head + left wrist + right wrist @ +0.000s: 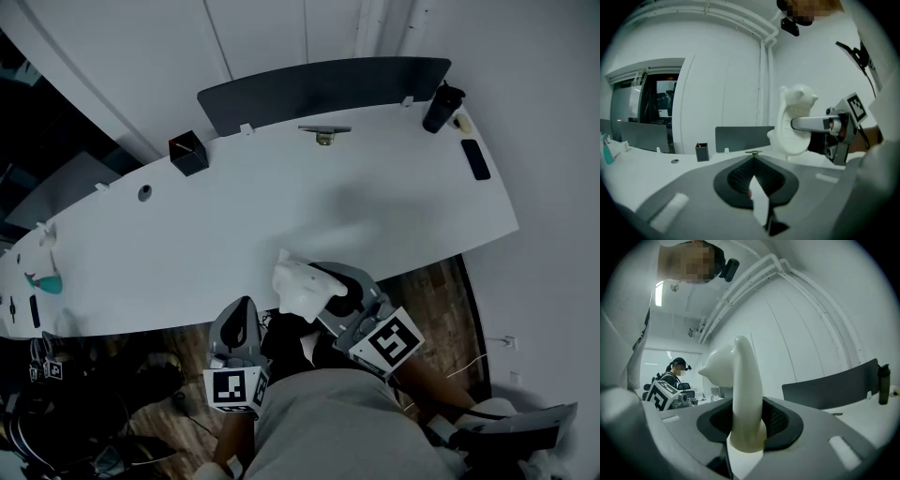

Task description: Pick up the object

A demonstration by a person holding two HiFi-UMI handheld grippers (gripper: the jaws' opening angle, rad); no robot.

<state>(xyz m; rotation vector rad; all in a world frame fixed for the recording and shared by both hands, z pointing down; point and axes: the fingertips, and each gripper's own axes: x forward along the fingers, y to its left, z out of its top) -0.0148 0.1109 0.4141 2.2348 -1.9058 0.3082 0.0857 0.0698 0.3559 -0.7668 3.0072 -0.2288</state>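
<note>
White and glossy, animal-shaped figurine (295, 281) clamped in grey right gripper (749, 423), raised at long white desk's (281, 206) near edge. Holds grey left gripper (752, 180) closed, empty, alongside.

Left tongs (246, 305): rounded grey moulded shell, with black ribbed pads (738, 177) set in a dark recess and a pale rectangular tab (668, 212) on the shell face. Right tongs (323, 289): same build, grey shell, black ribbed pads (780, 420), same pale tab (843, 451). Each carries a white cube with black square markers, the left cube (234, 387) and the right cube (387, 341). The person wears a light grey top (328, 427) that reads white in the left gripper view, with a black strap (860, 51) across it. A small black camera (731, 269) sits at the head.
</note>
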